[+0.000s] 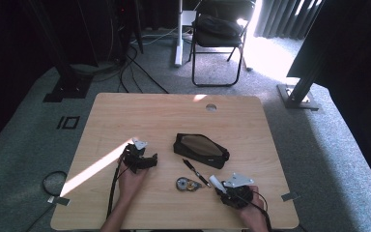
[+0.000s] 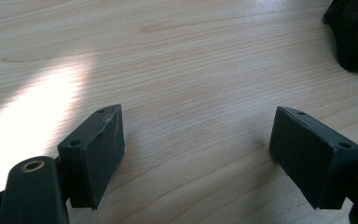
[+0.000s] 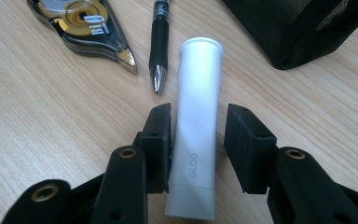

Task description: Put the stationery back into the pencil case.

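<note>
A white glue stick point(image 3: 196, 116) lies on the wooden table point(image 1: 125, 116) between the jaws of my right gripper point(image 3: 198, 135). The left pad point(image 3: 161, 140) is at the tube's side, while a small gap remains at the other pad, so the gripper is open. In the high view the right gripper point(image 1: 216, 182) is near the front right edge. A black pen point(image 3: 159, 42) and a correction tape dispenser point(image 3: 81, 23) lie just beyond the stick. My left gripper point(image 2: 200, 144) stands wide open over bare wood at the table's left point(image 1: 149, 159).
A black mesh pouch point(image 1: 200, 150) lies open at the table's middle, beyond the pen point(image 1: 195, 172) and the tape dispenser point(image 1: 186, 184); its corner shows in the left gripper view point(image 2: 354, 32). A folding chair point(image 1: 220, 34) and cables stand on the carpet behind.
</note>
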Demonstrator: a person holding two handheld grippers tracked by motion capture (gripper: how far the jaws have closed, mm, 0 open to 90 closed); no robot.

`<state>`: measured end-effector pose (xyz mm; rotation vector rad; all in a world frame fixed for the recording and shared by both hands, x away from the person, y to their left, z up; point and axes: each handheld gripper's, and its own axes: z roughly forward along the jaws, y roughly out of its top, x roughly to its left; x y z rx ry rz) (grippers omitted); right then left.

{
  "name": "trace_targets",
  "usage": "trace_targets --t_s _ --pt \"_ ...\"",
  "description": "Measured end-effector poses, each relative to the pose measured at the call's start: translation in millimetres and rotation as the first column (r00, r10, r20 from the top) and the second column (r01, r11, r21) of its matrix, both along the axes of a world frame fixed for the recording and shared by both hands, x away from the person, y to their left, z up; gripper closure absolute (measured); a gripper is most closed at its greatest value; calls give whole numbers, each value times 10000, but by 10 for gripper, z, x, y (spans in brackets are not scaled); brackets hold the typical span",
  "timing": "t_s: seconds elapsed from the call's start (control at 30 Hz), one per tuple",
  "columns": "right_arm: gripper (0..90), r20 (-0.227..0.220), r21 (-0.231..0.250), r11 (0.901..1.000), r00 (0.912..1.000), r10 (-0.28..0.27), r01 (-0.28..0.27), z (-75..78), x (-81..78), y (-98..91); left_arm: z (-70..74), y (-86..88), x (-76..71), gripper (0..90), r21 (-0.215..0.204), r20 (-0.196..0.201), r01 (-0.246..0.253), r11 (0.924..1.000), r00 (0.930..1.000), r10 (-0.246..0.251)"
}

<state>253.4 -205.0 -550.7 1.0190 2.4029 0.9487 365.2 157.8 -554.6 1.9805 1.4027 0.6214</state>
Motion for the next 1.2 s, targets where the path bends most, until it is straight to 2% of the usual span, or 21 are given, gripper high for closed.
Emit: trace_targets --t_s 0.23,0.57,0.7,0.9,1.2 --pt "667 -116 66 10000 9999 -28 29 -2 27 6 0 0 0 184 0 -1 1 10000 10000 -1" --pt "700 -581 223 9994 9980 -258 271 17 60 -19 0 -1 0 184 2 5 -3 10000 10000 3" --pt "703 -589 134 9992 9976 -355 364 25 70 -2 0 0 0 183 1 0 1 10000 10000 -1" --pt "703 -618 259 9988 9973 -388 404 23 76 -6 0 0 0 184 1 0 2 10000 10000 -2" --pt "703 -342 546 9973 9983 -478 496 91 75 -45 0 0 0 184 0 2 3 10000 10000 -3"
